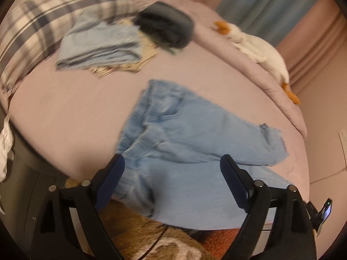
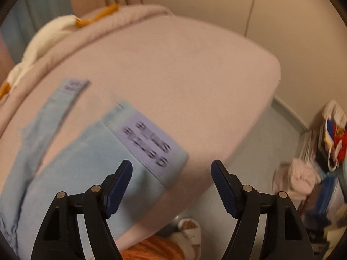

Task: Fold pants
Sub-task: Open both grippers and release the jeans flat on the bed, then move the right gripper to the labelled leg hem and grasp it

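Note:
Light blue denim pants (image 1: 184,136) lie spread on the pink bed (image 1: 71,117), waistband toward the near edge and one frayed leg end at the right. My left gripper (image 1: 172,159) hangs above the waist area, open, with nothing between its fingers. In the right wrist view a pant leg (image 2: 86,162) with a purple printed cuff (image 2: 149,143) lies flat on the bed, and a second cuff (image 2: 72,86) lies farther back on the left. My right gripper (image 2: 171,165) is open above the bed just beside the printed cuff, holding nothing.
A folded blue garment (image 1: 99,45) and a dark folded item (image 1: 167,28) lie at the far side near a plaid pillow (image 1: 43,21). A white plush duck (image 1: 260,49) lies along the bed's right edge. Floor clutter (image 2: 321,162) and a slipper (image 2: 188,234) sit beyond the bed corner.

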Action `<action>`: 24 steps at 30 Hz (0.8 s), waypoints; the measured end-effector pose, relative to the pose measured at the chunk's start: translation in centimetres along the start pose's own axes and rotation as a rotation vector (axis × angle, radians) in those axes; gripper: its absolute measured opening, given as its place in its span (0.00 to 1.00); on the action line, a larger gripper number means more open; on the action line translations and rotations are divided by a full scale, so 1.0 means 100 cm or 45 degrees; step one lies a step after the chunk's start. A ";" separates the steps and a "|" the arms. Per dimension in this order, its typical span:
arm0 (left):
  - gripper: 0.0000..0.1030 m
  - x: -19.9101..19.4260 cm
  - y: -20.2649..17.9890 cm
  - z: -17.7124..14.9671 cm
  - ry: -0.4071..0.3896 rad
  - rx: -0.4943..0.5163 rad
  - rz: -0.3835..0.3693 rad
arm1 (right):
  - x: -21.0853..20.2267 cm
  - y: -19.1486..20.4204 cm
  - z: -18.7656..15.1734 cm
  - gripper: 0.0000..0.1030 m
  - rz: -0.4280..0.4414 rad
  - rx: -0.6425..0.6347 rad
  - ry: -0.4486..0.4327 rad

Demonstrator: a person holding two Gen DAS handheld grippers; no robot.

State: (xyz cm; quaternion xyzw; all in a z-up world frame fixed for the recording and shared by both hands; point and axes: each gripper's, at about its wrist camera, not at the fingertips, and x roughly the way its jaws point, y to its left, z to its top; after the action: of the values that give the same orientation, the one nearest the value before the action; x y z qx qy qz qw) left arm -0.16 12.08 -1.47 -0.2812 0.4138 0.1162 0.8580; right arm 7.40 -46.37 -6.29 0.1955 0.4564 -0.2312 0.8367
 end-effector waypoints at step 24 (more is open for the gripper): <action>0.94 0.053 -0.068 0.008 0.096 0.019 -0.114 | -0.075 0.181 0.014 0.84 0.632 -0.470 -0.077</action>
State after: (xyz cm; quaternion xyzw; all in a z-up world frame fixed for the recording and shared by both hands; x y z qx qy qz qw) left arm 6.65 6.88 -2.54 -0.2973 0.4336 0.0638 0.8483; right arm 15.04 -30.82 2.91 0.1387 0.4039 0.0612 0.9021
